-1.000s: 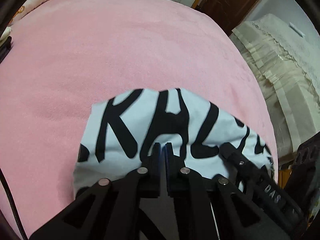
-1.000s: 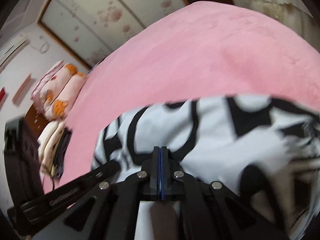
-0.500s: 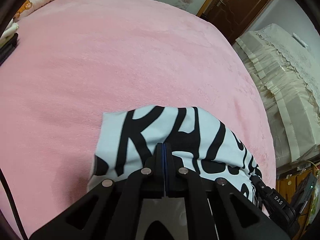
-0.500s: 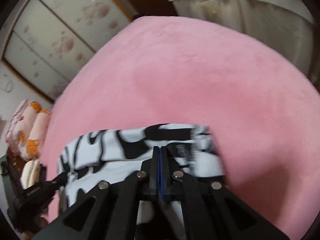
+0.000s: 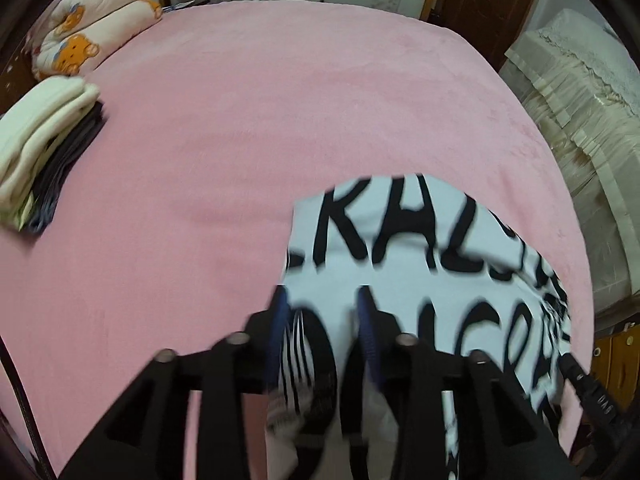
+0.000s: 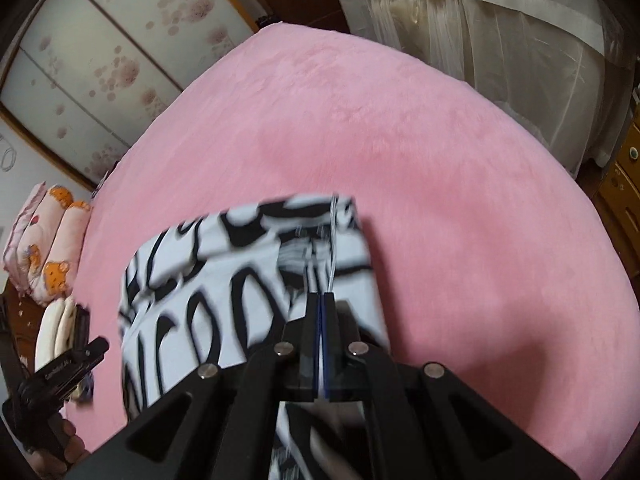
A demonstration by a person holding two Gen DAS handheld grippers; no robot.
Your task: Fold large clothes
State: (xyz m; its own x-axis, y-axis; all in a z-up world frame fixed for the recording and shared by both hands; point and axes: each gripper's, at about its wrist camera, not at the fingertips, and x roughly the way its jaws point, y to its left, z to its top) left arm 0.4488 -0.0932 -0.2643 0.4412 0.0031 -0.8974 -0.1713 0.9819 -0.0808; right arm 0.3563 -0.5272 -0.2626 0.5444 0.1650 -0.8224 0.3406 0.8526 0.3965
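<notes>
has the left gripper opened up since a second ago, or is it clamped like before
Yes. The left gripper was shut over the black-and-white garment; its jaws have just been opening and now stand apart, cloth between them, pads not pressing. The pink bedspread shows more around it.

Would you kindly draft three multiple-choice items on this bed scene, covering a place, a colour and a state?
1. Where does the stack of folded clothes lie?
A. at the bed's left edge, below the bear-print bedding
B. on the white garment
C. on the cream-covered furniture

2. What colour is the bed cover?
A. cream
B. blue
C. pink

3. How do the left tongs stand?
A. shut tight on cloth
B. parted, with the black-lettered white garment lying between them
C. parted over bare cover

Key: 1 A, the stack sits at the left of the left wrist view, just under the bear print. 2 C, pink plush fills both views. 3 B, the blue pads have just been opening and stand apart, while the right tongs are shut.
</notes>
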